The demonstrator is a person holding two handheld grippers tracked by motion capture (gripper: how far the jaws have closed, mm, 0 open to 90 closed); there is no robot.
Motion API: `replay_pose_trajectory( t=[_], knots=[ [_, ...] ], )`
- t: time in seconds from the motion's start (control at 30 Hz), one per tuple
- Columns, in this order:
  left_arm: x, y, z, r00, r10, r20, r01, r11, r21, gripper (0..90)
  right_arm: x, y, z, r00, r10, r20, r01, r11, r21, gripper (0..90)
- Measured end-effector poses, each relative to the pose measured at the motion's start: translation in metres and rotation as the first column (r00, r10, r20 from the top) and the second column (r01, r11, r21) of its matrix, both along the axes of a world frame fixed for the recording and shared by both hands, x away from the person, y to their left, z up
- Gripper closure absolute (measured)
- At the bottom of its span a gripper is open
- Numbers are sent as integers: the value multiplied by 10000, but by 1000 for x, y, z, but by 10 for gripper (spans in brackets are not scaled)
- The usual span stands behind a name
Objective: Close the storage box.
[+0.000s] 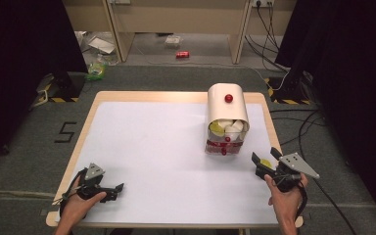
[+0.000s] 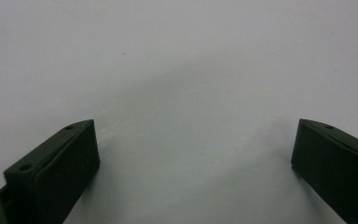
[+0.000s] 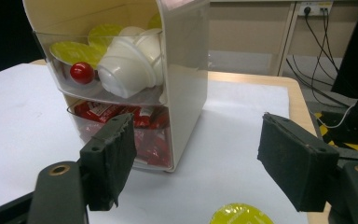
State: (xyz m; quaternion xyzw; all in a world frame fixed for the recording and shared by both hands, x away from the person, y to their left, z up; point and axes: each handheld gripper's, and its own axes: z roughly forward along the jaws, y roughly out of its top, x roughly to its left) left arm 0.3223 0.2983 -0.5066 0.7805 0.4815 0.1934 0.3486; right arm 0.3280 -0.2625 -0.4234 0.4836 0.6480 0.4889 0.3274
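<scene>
At left your left gripper (image 1: 119,186) rests wide open and empty on the white table (image 1: 156,147); right of centre stands the capsule dispenser (image 1: 227,120); your right gripper (image 1: 264,155), jaws apart, straddles a yellow-lidded capsule (image 3: 240,215) without touching it.

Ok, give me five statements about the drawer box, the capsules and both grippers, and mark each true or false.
1. The drawer box stands on the table's right half. True.
2. Its upper drawer holds white capsules. True.
3. The left gripper clamps a capsule. False: it is open, nothing between.
4. A yellow-lidded capsule lies on the table below the right gripper. True.
5. The right gripper grips the red knob. False: it is open, short of the box.
</scene>
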Motion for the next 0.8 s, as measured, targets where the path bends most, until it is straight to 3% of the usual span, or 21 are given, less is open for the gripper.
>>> replay_pose_trajectory(
  t=[0.8],
  knots=[
    [0,0,0,10000,-1,-2,1,10000,0,0,-13,-10,-16,9977,35,-676,-46,9999,-156,251]
  ],
)
